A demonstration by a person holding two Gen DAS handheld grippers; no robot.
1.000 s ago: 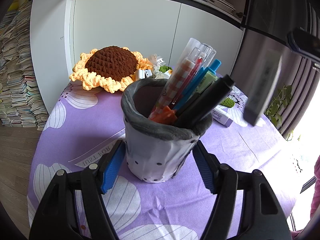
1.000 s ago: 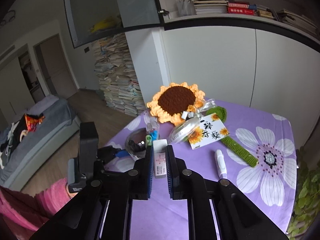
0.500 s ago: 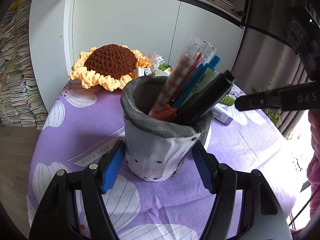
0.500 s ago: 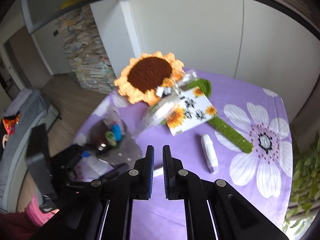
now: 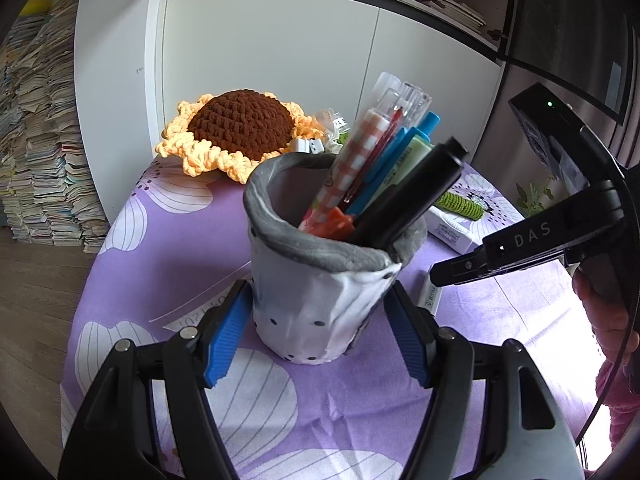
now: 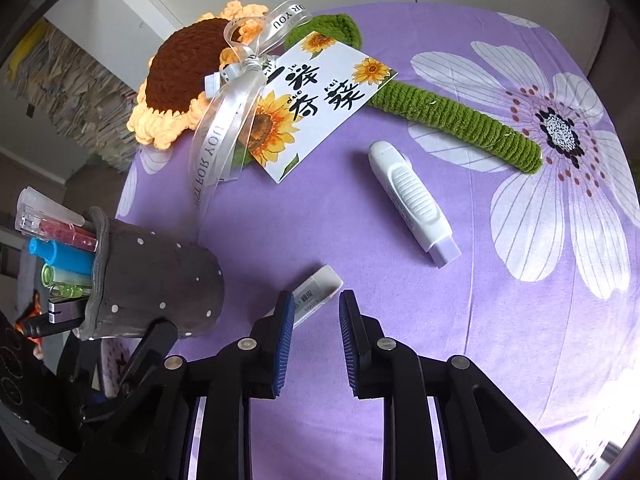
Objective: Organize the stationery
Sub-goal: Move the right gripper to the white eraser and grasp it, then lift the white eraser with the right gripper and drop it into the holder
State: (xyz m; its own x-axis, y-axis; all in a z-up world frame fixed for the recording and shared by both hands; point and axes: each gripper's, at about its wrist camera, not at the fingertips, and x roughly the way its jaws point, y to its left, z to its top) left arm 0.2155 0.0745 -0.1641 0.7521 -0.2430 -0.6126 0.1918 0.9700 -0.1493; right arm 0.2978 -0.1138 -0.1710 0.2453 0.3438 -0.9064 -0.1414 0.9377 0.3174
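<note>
A soft grey-and-white pen holder (image 5: pixel 320 300) full of several pens stands on the purple table. My left gripper (image 5: pixel 320 332) is shut on its lower sides. It also shows in the right wrist view (image 6: pixel 160 284), with the pens sticking out leftward. My right gripper (image 6: pixel 314 312) is open and empty, low over the table; a white eraser (image 6: pixel 316 292) lies just ahead of its left finger. A white correction tape (image 6: pixel 412 200) lies further ahead to the right. In the left wrist view the right gripper's finger (image 5: pixel 520 248) hangs over the eraser (image 5: pixel 430 300).
A crochet sunflower (image 6: pixel 180 76) with a green stem (image 6: pixel 452 120), ribbon and a printed card (image 6: pixel 316 100) lies at the table's far side. The flowered purple cloth (image 6: pixel 520 320) covers a round table. A white cabinet (image 5: pixel 280 60) and stacked books (image 5: pixel 36 140) stand behind.
My right gripper dropped the eraser on the table beside the holder, came down low over the table and opened. The left gripper kept its hold on the pen holder.
</note>
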